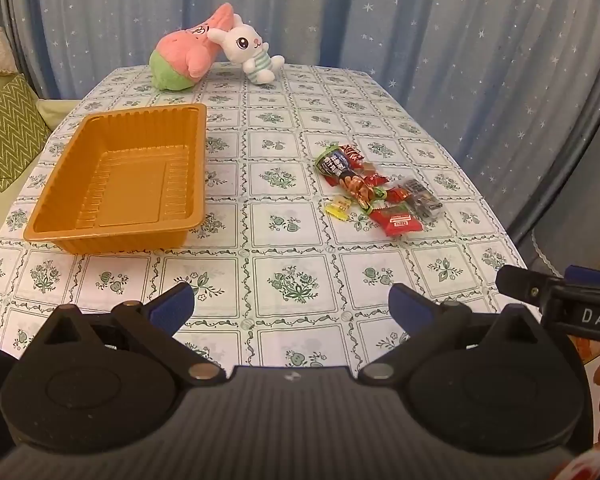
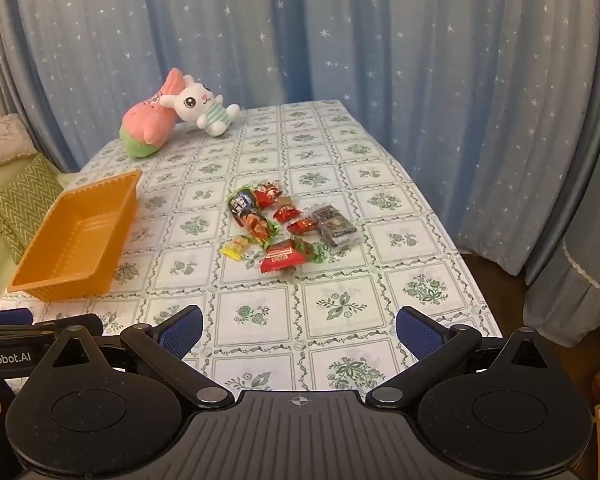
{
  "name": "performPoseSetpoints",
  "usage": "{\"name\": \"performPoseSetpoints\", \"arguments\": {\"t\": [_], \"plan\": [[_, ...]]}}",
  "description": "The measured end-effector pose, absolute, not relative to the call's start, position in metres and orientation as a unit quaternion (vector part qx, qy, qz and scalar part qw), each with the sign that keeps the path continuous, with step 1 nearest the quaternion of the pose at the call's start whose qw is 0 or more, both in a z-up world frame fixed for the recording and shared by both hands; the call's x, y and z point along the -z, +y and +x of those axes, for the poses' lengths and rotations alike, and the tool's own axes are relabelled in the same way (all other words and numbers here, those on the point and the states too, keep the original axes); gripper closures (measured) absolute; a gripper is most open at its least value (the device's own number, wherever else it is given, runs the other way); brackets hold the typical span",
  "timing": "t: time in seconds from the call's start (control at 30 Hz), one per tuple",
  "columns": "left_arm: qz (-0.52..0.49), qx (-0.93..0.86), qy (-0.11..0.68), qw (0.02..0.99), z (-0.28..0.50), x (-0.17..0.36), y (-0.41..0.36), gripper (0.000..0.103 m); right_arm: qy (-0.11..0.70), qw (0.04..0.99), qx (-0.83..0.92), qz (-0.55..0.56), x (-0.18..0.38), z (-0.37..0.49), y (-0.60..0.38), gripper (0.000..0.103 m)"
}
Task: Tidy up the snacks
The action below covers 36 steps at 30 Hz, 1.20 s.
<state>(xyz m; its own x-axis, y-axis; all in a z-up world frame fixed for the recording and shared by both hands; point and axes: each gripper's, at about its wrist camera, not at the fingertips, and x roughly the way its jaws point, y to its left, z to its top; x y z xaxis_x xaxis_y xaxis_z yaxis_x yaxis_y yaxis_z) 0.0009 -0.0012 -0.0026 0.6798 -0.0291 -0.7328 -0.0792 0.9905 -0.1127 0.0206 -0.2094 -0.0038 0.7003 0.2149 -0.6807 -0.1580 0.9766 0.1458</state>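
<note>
A pile of wrapped snacks (image 1: 374,190) lies on the table right of centre; it also shows in the right wrist view (image 2: 288,226). It holds red packets, a green-edged bag, a yellow candy and a grey packet. An empty orange tray (image 1: 120,178) stands to the left, also in the right wrist view (image 2: 76,240). My left gripper (image 1: 292,306) is open and empty, above the near table edge. My right gripper (image 2: 299,330) is open and empty, also near the front edge, well short of the snacks.
A pink and green plush (image 1: 186,54) and a white bunny plush (image 1: 248,50) lie at the table's far end. Blue starry curtains (image 2: 340,40) hang behind. A sofa with a green cushion (image 1: 8,136) stands left of the table. The floral tablecloth (image 1: 284,240) covers the table.
</note>
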Motion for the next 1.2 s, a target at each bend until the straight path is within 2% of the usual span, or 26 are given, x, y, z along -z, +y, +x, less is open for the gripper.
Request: {"name": "performPoseSetpoints", "arguments": {"t": [1.2], "plan": [[-0.068,-0.012,0.399,0.914,0.0018,-0.0002,-0.0050,0.000,0.375,0.921,-0.098,0.040,0.0074,0.0188,-0.2105,0.001]]}}
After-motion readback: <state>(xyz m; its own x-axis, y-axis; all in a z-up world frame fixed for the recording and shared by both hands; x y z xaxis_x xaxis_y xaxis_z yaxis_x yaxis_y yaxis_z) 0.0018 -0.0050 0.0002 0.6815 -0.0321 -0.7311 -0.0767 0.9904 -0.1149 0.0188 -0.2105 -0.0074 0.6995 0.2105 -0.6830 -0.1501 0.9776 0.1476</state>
